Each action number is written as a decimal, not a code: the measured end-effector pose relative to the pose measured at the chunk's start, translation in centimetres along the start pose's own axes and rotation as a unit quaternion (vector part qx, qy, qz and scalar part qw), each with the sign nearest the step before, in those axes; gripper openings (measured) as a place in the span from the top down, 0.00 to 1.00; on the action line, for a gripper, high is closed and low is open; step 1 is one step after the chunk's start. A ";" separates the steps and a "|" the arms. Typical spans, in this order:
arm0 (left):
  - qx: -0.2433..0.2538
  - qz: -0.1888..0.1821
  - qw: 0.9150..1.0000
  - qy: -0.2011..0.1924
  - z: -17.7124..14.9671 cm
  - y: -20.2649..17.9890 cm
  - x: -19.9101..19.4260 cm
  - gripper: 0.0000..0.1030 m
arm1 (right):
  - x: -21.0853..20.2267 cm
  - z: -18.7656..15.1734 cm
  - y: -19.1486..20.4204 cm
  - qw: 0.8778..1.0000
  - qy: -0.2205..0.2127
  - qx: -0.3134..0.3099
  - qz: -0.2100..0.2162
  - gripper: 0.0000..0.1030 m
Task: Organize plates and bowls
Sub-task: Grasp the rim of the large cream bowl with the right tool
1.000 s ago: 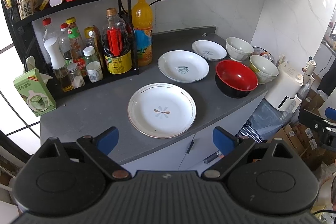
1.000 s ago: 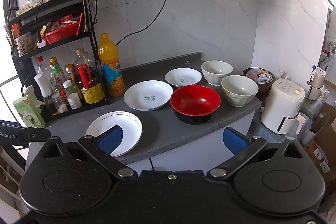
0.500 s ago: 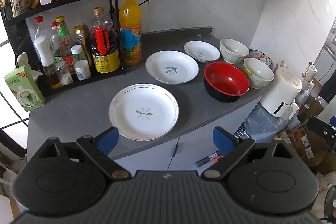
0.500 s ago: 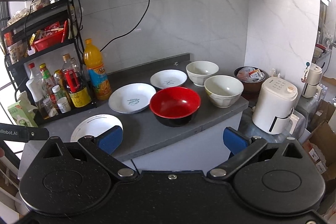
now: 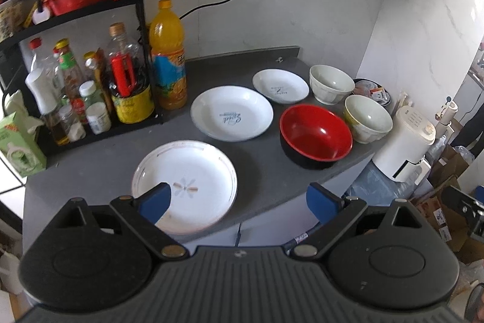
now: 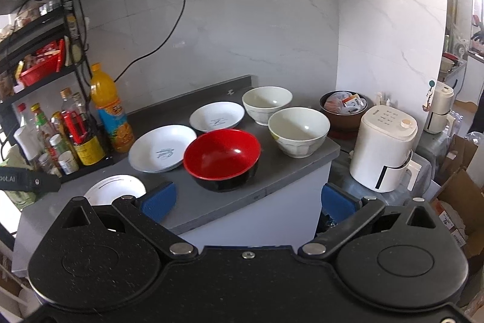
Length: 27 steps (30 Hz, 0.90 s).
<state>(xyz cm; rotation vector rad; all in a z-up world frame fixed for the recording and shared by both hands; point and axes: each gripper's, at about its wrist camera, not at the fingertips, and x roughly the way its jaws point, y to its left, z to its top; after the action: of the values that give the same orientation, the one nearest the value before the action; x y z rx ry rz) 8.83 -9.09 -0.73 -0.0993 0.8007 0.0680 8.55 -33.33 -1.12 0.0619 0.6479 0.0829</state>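
I am seeing an orange juice bottle [image 5: 167,56] standing on the grey counter [image 5: 90,168], and I am taking it as my landmark. Just left of it a black rack [image 5: 137,29] is holding sauce bottles [image 5: 69,74]. Far right of it a white appliance [image 6: 383,147] is sitting beside a brown bowl [image 6: 343,111], possibly holding packets.

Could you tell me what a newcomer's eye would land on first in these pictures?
Most likely the red bowl, glossy inside and black outside, near the front edge of the grey counter among white dishes. Next comes the orange juice bottle, standing beside the black rack of condiment bottles at the back left. Nearest the left gripper lies a white plate with a flower mark.
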 end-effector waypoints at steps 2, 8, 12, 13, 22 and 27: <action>0.005 -0.005 1.000 -0.003 0.7 -0.5 1.3 0.08 | 1.0 0.2 -0.2 1.000 0.000 0.004 -0.005 0.02; 0.030 -0.030 0.999 -0.001 3.8 -1.5 6.5 0.08 | 4.9 1.1 0.0 0.999 0.002 0.018 -0.028 0.13; 0.041 -0.050 0.998 -0.006 6.0 -2.2 9.3 0.09 | 7.5 1.9 0.3 0.999 0.003 0.032 -0.042 0.15; 0.044 -0.055 0.997 -0.008 6.5 -2.4 9.8 0.10 | 8.1 2.1 0.5 0.998 0.002 0.034 -0.047 0.17; 0.068 -0.088 0.994 -0.013 9.9 -4.1 14.0 0.12 | 12.5 4.4 -0.1 0.994 0.014 0.053 -0.094 0.32; 0.062 -0.088 0.994 -0.004 10.8 -4.7 16.0 0.15 | 14.4 5.2 -0.8 0.993 0.026 0.053 -0.106 0.35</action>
<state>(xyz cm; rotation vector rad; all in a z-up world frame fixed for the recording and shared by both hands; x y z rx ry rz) 28.13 -12.18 -4.47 -0.0511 0.7837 -0.1487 23.20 -32.91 -5.73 0.0934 0.7077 -0.1562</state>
